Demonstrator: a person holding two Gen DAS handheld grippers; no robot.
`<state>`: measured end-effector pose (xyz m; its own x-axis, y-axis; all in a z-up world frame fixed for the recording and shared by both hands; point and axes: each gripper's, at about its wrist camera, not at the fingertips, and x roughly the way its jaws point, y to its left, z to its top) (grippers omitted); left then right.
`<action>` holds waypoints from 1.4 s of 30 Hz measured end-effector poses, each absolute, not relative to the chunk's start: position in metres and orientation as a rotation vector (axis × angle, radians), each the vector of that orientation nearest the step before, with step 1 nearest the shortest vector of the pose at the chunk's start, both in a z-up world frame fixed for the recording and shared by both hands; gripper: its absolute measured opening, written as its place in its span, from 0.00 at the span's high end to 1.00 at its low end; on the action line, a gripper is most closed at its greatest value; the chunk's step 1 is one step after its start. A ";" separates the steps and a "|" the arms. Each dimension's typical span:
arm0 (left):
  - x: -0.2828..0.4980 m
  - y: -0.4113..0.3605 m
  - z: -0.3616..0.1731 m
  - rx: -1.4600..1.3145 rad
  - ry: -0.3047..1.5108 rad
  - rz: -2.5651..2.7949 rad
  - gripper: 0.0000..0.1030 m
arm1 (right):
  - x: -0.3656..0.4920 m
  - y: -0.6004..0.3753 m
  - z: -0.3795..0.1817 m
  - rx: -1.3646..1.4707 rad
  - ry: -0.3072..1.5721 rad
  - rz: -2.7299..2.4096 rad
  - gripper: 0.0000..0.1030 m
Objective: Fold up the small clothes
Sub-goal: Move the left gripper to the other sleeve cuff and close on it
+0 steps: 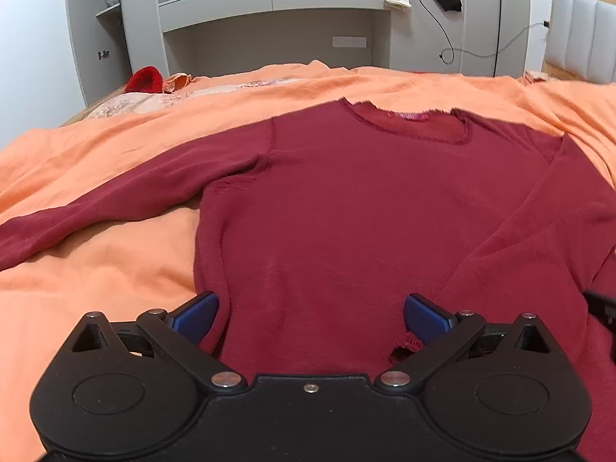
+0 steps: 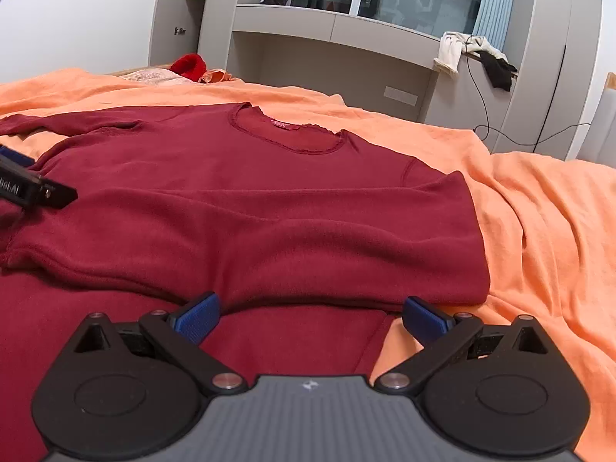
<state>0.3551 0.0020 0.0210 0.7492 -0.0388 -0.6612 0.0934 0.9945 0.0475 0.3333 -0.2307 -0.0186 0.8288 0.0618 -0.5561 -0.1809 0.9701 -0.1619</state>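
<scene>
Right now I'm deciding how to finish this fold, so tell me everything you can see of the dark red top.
The dark red top is a long-sleeved, round-necked garment of soft, fleecy-looking knit with a pink label inside the collar. It lies front up on the orange blanket, neck pointing away. One sleeve stretches out sideways over the blanket; the other is folded across the body. The hem lies nearest the cameras, between the open pads of both grippers; neither grips it.

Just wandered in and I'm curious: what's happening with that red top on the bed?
A person is folding a dark red long-sleeved top spread on an orange blanket. One sleeve is already folded across the body; the other still lies stretched out. The left hand-held gripper and right hand-held gripper both hover open near the hem, holding nothing.
</scene>
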 end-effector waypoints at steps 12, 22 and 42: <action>0.330 0.105 0.061 -0.236 0.510 0.216 0.01 | 0.306 -0.250 0.015 0.030 0.374 0.283 0.00; 0.303 0.217 0.045 -0.449 0.393 0.432 0.01 | 0.314 -0.251 0.006 0.343 0.494 0.551 0.00; 0.368 0.285 0.011 -0.811 0.336 0.557 0.16 | 0.319 -0.235 -0.016 0.285 0.542 0.541 0.00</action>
<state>0.3682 0.2846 0.0107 0.8071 0.3374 -0.4845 -0.5860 0.5580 -0.5876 0.3187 -0.2345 -0.0157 0.7228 0.5559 -0.4105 -0.4100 0.8232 0.3928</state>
